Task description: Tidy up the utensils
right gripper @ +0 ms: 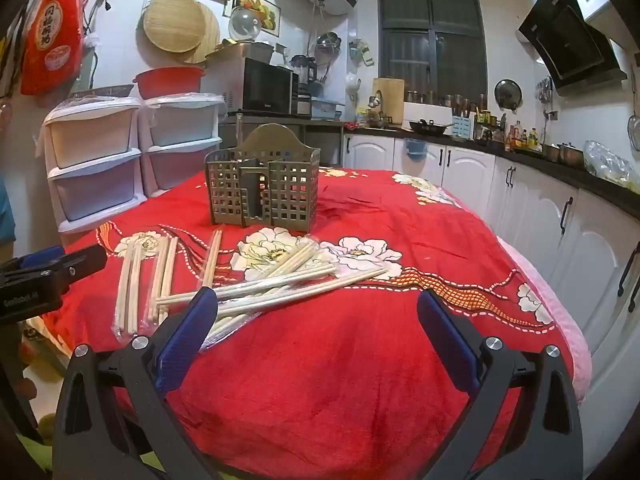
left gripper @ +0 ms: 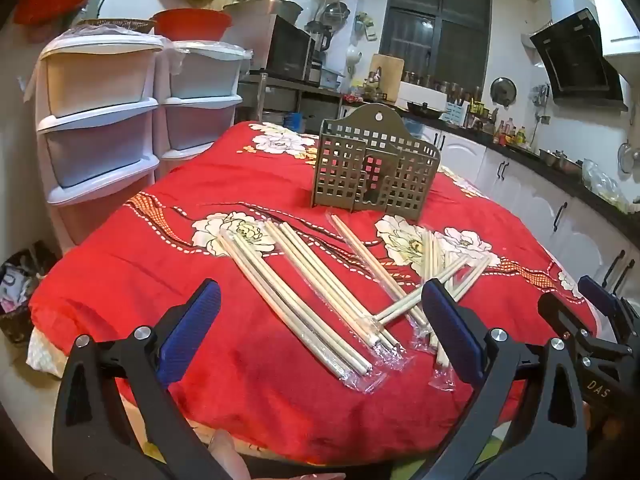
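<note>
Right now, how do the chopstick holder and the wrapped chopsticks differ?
The olive perforated chopstick holder stands upright at the back of the red floral tablecloth; the pale wooden wrapped chopsticks lie flat in front, some crossing. The holder looks empty; the chopsticks sit in clear sleeves. Both rest on the cloth, untouched.
</note>
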Motion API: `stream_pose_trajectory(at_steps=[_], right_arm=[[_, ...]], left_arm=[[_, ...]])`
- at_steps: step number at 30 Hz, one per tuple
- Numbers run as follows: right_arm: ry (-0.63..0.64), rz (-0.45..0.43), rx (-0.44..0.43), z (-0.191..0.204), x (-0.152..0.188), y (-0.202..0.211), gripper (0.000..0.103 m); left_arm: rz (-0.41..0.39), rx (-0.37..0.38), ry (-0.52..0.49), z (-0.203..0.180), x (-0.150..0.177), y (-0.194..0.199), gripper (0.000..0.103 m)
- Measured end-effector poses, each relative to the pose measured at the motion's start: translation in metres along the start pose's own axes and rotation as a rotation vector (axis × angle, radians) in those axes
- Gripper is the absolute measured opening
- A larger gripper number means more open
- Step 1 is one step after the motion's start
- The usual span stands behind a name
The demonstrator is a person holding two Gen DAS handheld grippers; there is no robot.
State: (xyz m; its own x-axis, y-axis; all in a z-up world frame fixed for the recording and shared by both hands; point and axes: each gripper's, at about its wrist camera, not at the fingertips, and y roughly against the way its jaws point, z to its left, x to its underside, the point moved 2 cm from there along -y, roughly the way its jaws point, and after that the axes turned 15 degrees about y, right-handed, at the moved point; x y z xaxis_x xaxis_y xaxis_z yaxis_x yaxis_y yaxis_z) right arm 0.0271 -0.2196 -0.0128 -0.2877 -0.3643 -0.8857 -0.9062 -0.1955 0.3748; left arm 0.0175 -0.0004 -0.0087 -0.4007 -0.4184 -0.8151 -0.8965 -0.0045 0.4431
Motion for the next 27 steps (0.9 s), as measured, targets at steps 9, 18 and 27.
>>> stream_pose_trajectory(at_steps=[9,18,27], right_arm=[[0.006,-0.010,-0.003,0.0008,0.0001,0.0004,0.097],[0.003,-0.008,0.000,0.0018,0.0003,0.0006,0.097],[0.006,-0.009,-0.002,0.0029,-0.0003,0.0015,0.097]], left_arm=[[0.012,-0.004,0.007,0.0004,0.0000,0.0009,0.092],[0.010,-0.001,0.007,-0.0008,0.0021,-0.0029,0.092],[0.009,0.000,0.007,-0.0004,0.0006,-0.0015,0.092]])
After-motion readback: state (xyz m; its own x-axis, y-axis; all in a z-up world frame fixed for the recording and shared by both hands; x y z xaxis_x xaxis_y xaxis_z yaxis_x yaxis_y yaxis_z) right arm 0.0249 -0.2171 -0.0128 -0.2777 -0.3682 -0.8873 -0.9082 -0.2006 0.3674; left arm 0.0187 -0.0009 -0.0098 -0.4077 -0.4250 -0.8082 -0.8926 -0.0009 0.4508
